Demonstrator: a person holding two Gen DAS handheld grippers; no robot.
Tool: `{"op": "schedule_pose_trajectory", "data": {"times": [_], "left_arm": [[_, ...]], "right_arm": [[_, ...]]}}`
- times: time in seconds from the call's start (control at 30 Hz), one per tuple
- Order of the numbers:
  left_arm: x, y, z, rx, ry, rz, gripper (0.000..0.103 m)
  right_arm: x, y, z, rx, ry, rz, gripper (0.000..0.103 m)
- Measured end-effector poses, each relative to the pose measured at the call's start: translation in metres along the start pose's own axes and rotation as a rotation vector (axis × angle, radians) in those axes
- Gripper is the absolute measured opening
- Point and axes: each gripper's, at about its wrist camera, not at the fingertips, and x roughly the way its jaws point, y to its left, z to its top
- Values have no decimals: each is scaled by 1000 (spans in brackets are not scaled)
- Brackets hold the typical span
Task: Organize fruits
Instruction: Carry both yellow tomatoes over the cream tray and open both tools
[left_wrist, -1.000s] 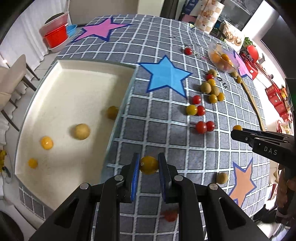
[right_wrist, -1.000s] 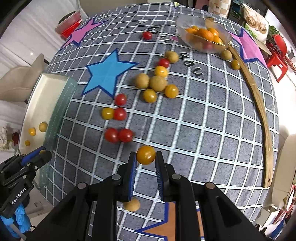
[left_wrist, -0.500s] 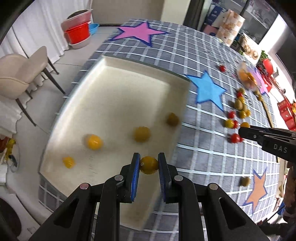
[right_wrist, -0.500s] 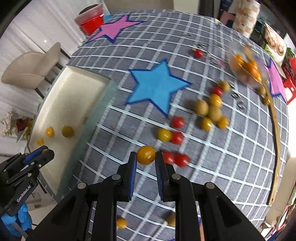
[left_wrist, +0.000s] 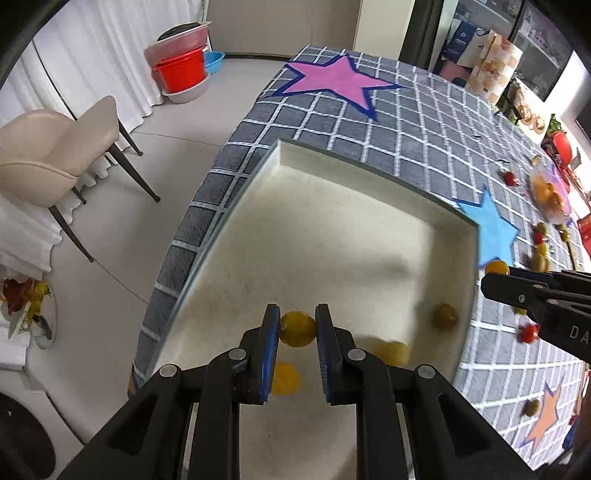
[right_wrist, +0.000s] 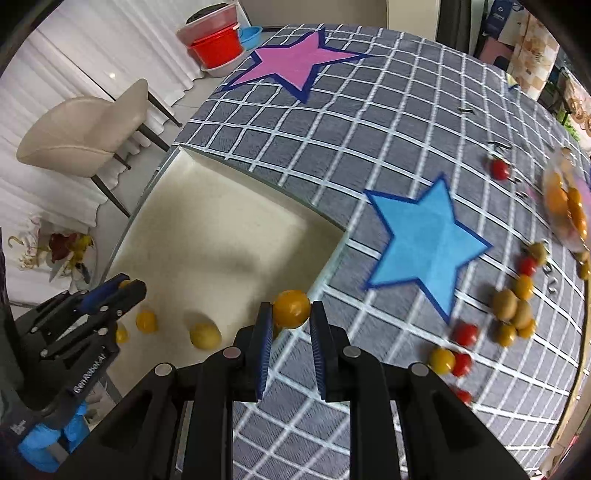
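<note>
My left gripper (left_wrist: 297, 330) is shut on a yellow fruit (left_wrist: 297, 328) and hangs over the cream tray (left_wrist: 354, 173), near its front part. Three fruits lie in the tray below, one of them an olive-coloured fruit (left_wrist: 445, 316). My right gripper (right_wrist: 290, 314) is shut on an orange-yellow fruit (right_wrist: 291, 308) just above the tray's right rim (right_wrist: 325, 266). The left gripper (right_wrist: 125, 286) shows at the left of the right wrist view, and the right gripper (left_wrist: 496, 271) at the right of the left wrist view. Several red, yellow and brown fruits (right_wrist: 511, 304) lie scattered on the checked cloth.
A clear bowl of orange fruit (right_wrist: 565, 206) stands at the table's far right. Blue (right_wrist: 428, 240) and pink stars (right_wrist: 291, 61) mark the grey cloth. A beige chair (left_wrist: 51, 147) and red tubs (left_wrist: 181, 72) stand on the floor beyond the table's edge.
Both grippers have carried their fruits leftwards across the cloth. The left one passed from the cloth to over the tray; the right one reached the tray's right rim.
</note>
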Motion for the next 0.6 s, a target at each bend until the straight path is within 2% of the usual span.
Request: {"op": "schedule_pose_trajectory", "data": {"times": [0.27, 0.6], "left_arm": [[26, 8, 7, -10, 26, 20, 21], [39, 6, 5, 3, 36, 32, 21]], "right_arm": [[35, 9, 19, 8, 40, -13, 22], [59, 16, 21, -11, 83, -24, 22]]}}
